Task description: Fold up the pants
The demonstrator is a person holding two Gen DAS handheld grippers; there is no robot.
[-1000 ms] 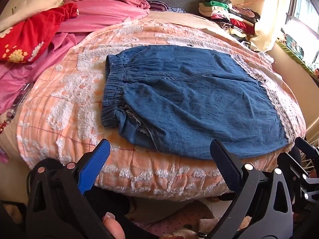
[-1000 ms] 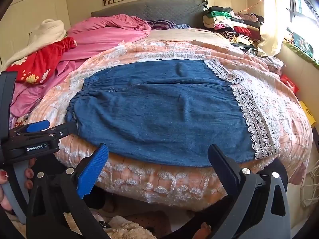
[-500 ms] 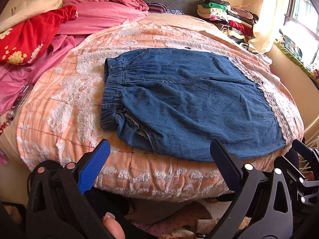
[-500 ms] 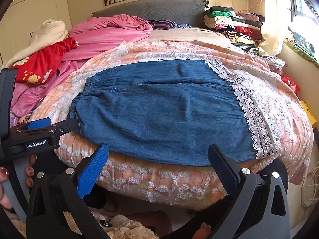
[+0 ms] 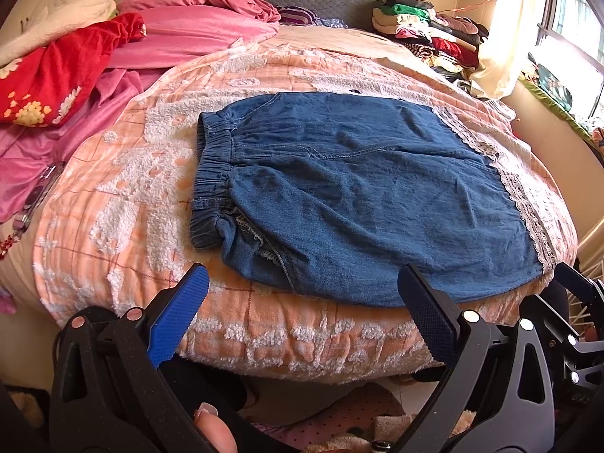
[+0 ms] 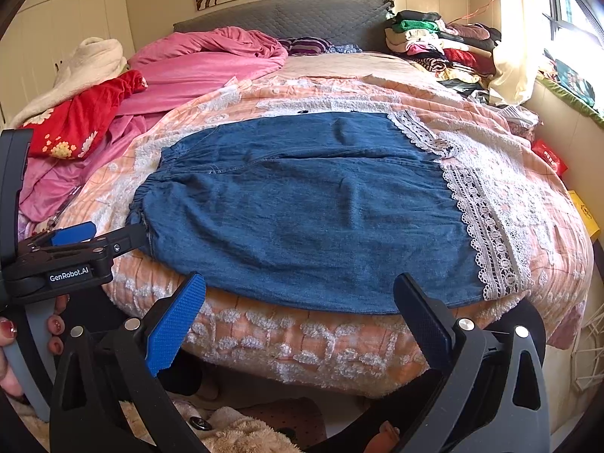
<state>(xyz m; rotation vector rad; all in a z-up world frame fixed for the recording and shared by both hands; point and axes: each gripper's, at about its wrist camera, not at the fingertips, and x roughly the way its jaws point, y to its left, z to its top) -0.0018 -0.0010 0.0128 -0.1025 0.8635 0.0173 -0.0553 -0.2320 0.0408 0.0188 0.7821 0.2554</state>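
The pants are lying flat on the bed, my left hand-held gripper and right hand-held gripper hovering before its near edge.

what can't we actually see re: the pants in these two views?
- Underside of the denim pants: both views, hidden by the top layer.
- Folded-under layer at the waistband: left wrist, only a frayed edge peeks out.
- Right gripper and left gripper bases: cut off by the bottom edges.

Black tool; blue ribbed pads; silver rivets; red nails
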